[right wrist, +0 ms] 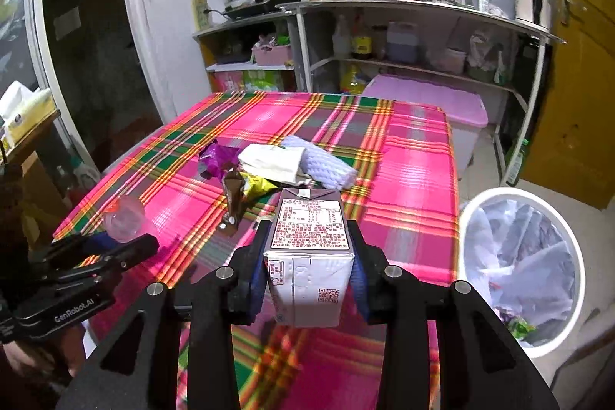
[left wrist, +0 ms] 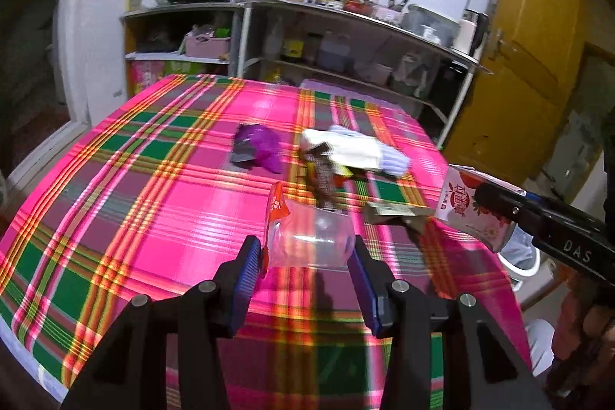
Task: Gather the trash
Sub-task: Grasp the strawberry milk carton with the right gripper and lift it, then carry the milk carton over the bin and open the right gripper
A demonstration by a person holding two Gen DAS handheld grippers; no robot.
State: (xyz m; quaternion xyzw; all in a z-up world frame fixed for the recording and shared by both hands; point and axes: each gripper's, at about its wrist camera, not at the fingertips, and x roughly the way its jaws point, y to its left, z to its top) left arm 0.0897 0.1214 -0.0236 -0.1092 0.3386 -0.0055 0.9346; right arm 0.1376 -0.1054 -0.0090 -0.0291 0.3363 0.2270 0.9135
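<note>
My left gripper (left wrist: pixel 305 256) is shut on a clear plastic bottle (left wrist: pixel 311 237) with an orange-red label, held just above the plaid table. In the right wrist view that left gripper (right wrist: pixel 115 241) and its bottle (right wrist: pixel 125 218) sit at the lower left. My right gripper (right wrist: pixel 307 233) is shut on a purple-and-white drink carton (right wrist: pixel 307 256), lifted over the table's near right part. The left wrist view has the carton (left wrist: pixel 472 214) in the right gripper (left wrist: pixel 494 214) at the right edge. A white bin (right wrist: pixel 463 244) with a plastic liner stands on the floor to the right.
On the table (right wrist: pixel 415 179) lie a purple wrapper (right wrist: pixel 217 158), a white and pale blue cloth (right wrist: pixel 276 162), a brown wrapper (right wrist: pixel 232 198) and a yellow wrapper (right wrist: pixel 257 185). Shelves (right wrist: pixel 403 64) stand behind, with a pink-lidded box (right wrist: pixel 442 98) at the table's far right.
</note>
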